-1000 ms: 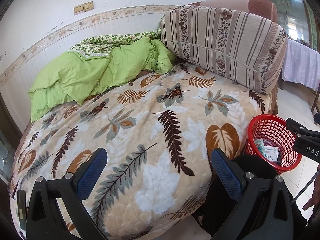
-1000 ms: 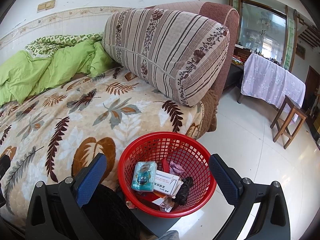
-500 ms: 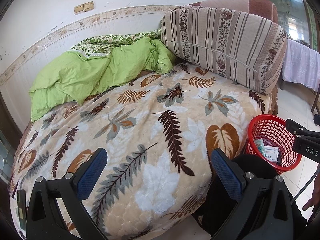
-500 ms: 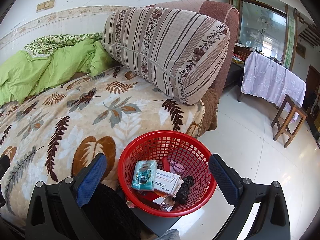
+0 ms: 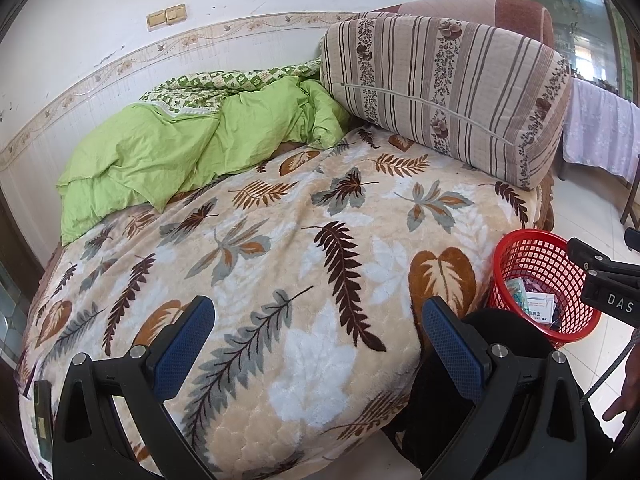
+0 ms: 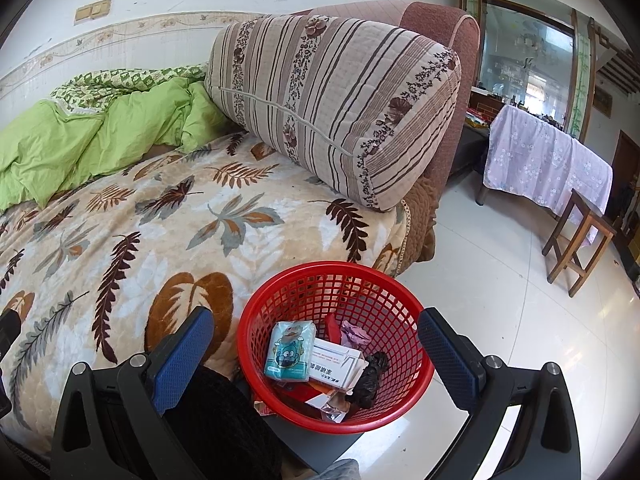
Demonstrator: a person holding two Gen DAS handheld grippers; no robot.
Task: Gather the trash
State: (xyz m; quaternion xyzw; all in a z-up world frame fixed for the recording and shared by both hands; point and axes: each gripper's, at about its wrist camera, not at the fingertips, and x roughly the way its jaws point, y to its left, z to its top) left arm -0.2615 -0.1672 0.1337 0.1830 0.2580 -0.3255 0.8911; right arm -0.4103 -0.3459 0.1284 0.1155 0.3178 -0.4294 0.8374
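A red mesh basket (image 6: pixel 280 304) stands on the floor beside the bed and holds trash: a teal tissue pack (image 6: pixel 290 350), a white carton (image 6: pixel 336 364), a pink wrapper (image 6: pixel 354 334) and a black crumpled piece (image 6: pixel 370 376). The basket also shows in the left wrist view (image 5: pixel 520 264). My right gripper (image 6: pixel 314 354) is open and empty, hovering over the basket. My left gripper (image 5: pixel 314 340) is open and empty above the leaf-patterned blanket (image 5: pixel 280 248). No trash shows on the bed.
A green quilt (image 5: pixel 180 148) lies bunched at the back left of the bed. A striped bolster (image 6: pixel 332 104) leans on the pink headboard. A cloth-covered table (image 6: pixel 548 164) and a wooden stool (image 6: pixel 576 240) stand on the white tiled floor at right. A black cushion (image 6: pixel 224 420) sits below the gripper.
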